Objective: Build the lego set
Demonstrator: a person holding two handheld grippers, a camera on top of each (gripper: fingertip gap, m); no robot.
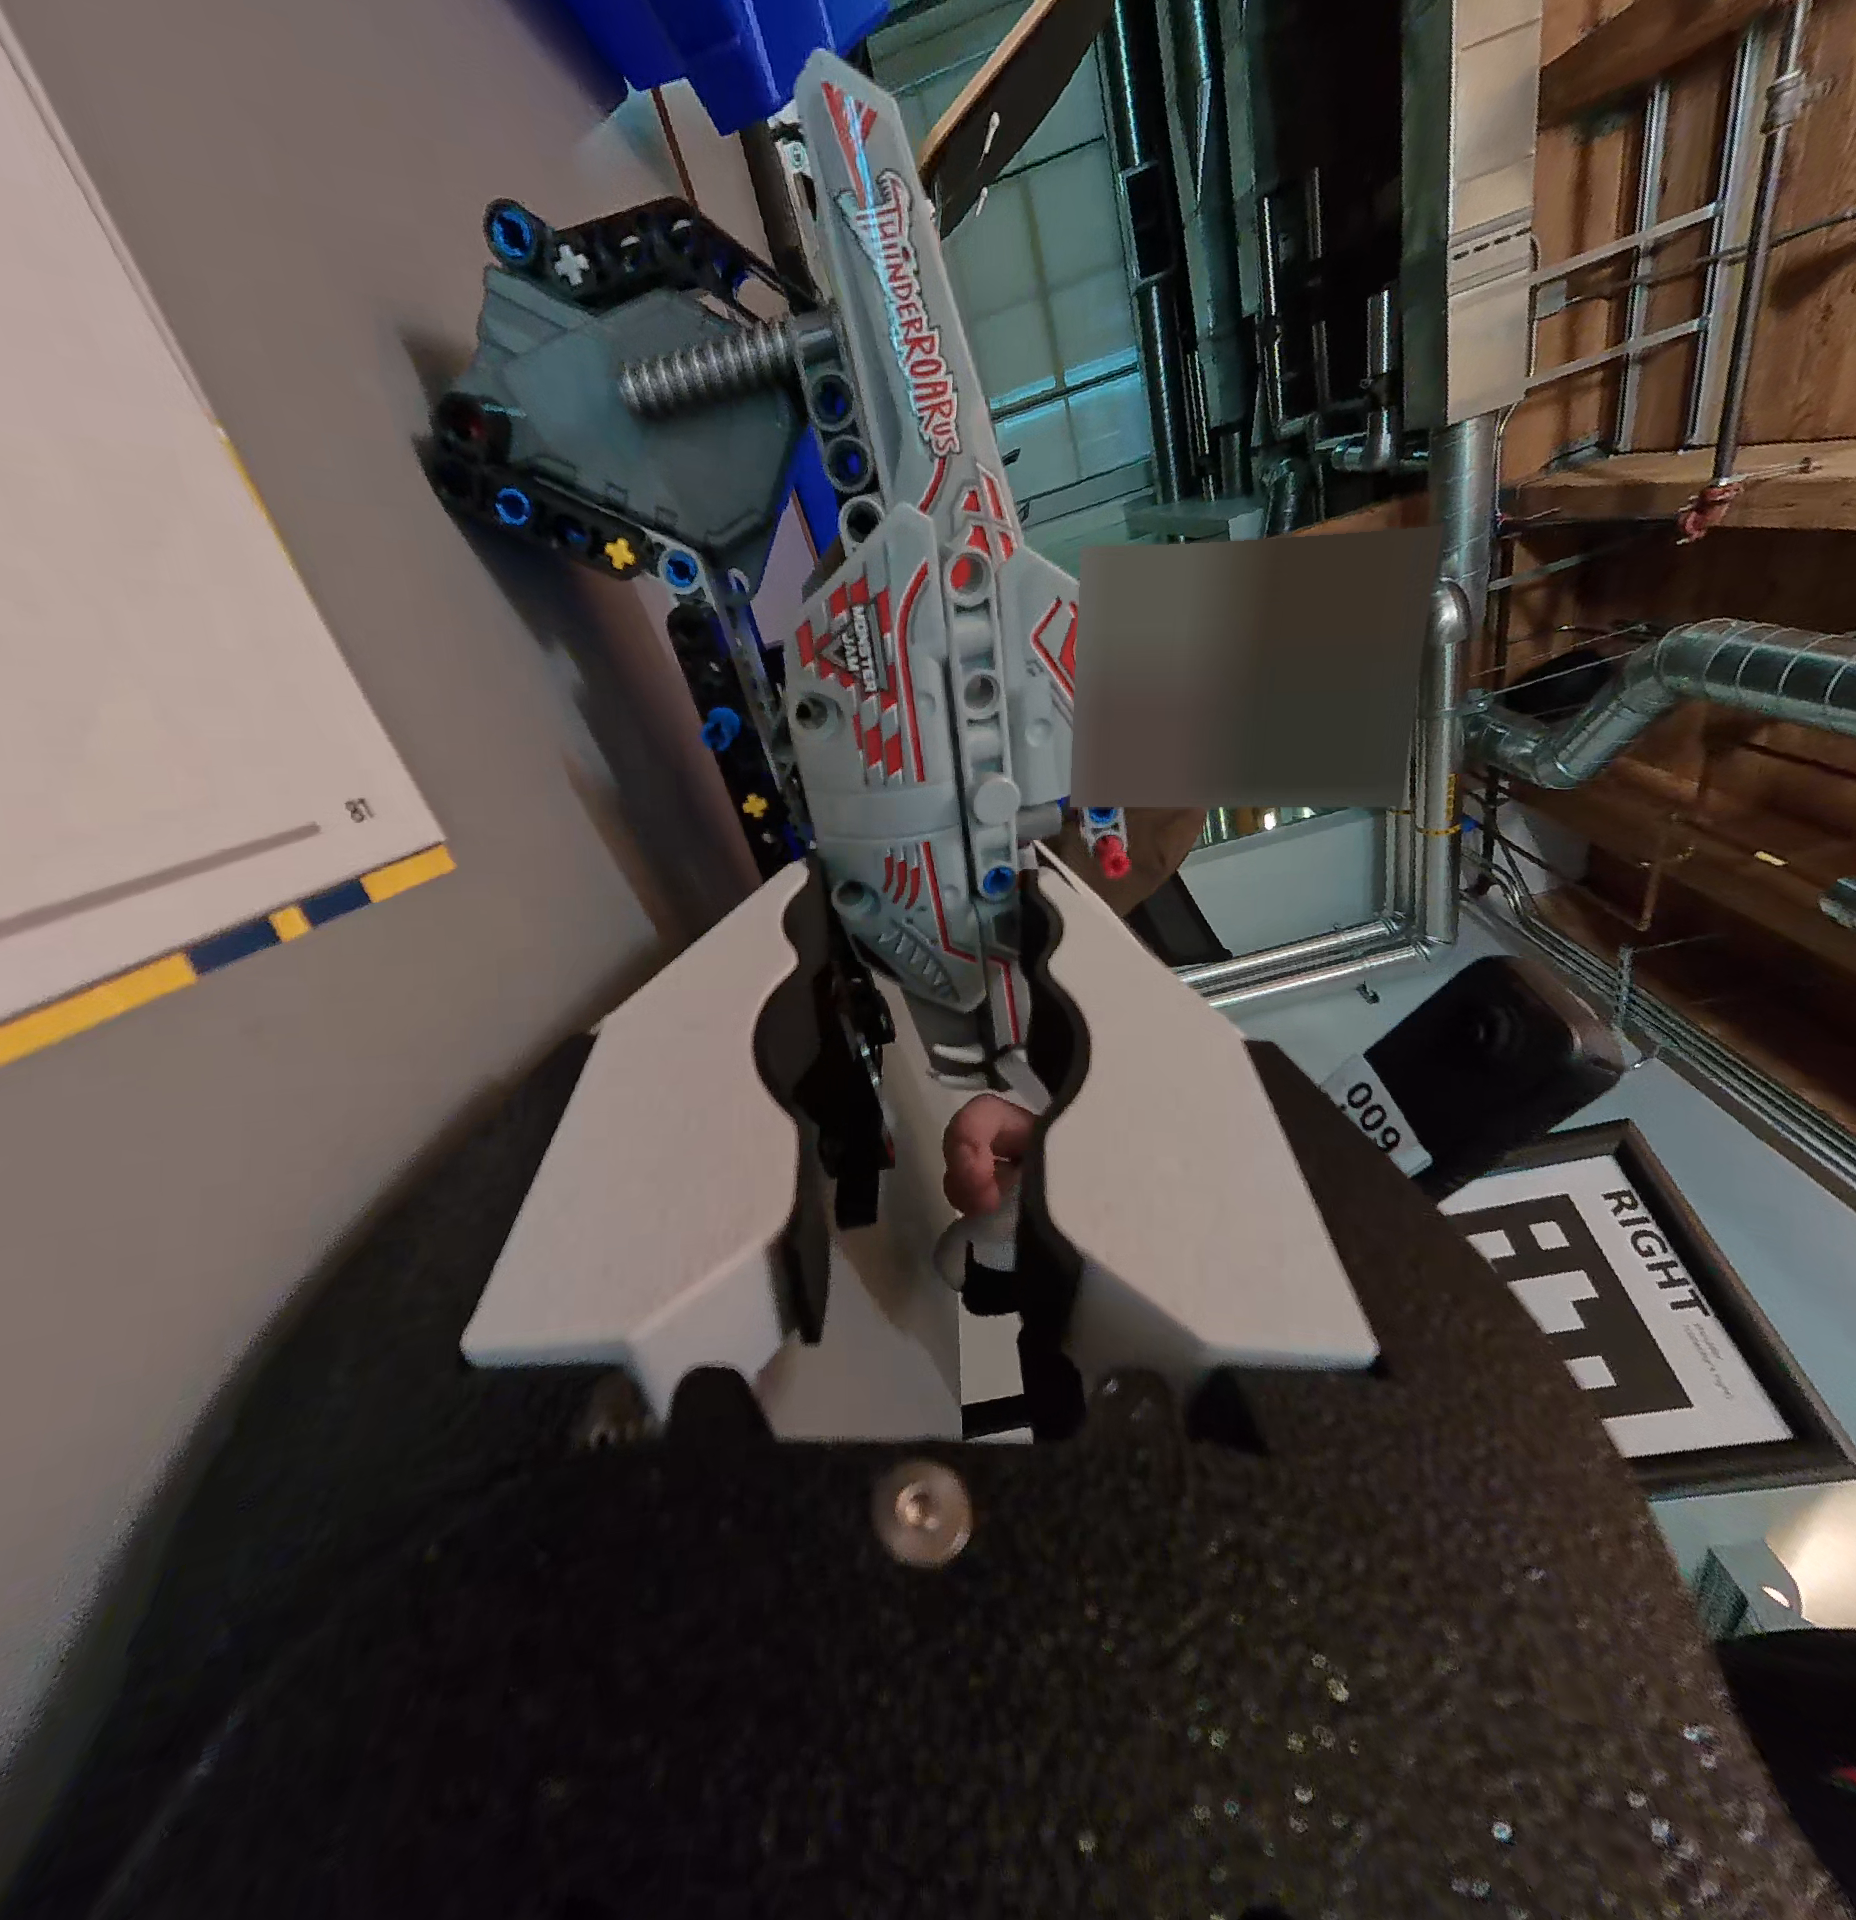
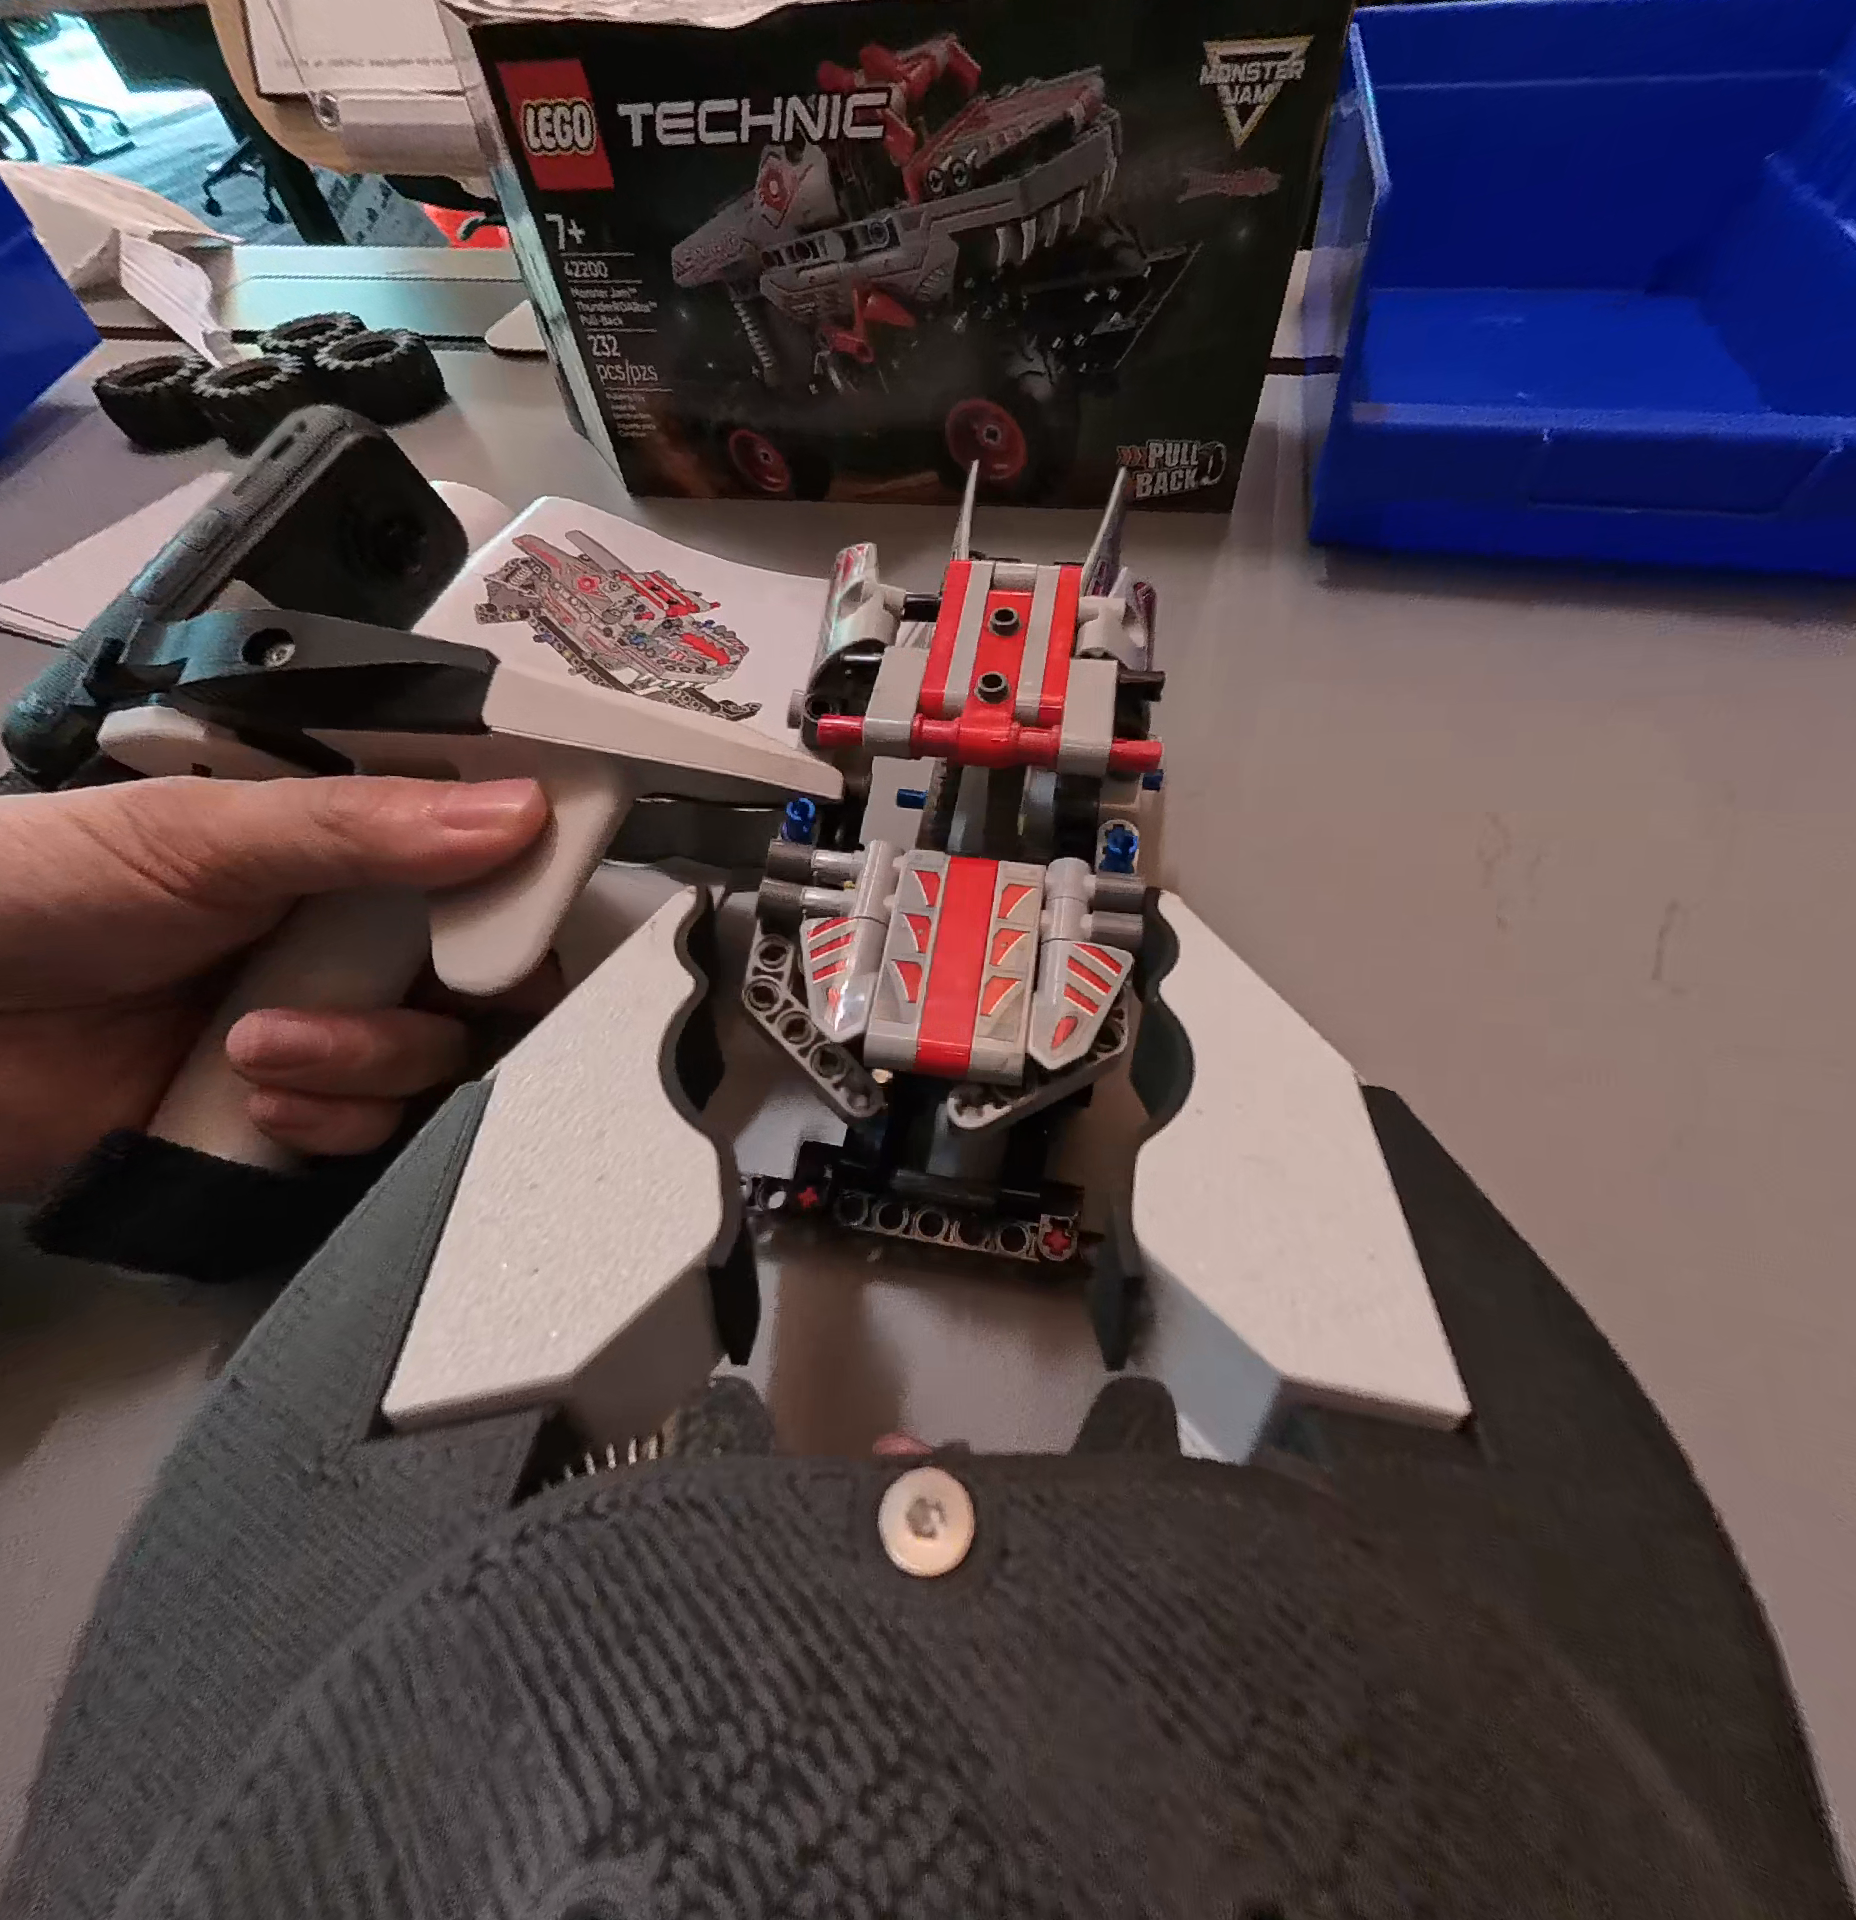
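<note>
Model (image 2: pixel 965 935) seemingly between gripper (image 2: pixel 929 925) fingers

Your left gripper (image 1: pixel 929 914) is clamped on the grey, red-striped plastic brick vehicle body (image 1: pixel 903 623), its white fingers (image 1: pixel 695 1039) pinching the lower end of the printed side panel. Above your grip, the model carries a dark grey block (image 1: pixel 633 436) with a silver coil spring (image 1: pixel 700 369) and black beams studded with blue and yellow pins. An open white instruction booklet with a yellow-and-blue edge (image 1: pixel 155 644) lies on the pale tabletop (image 1: pixel 404 260) at left. A blue plastic bin (image 1: pixel 737 52) sits at the top.
</note>
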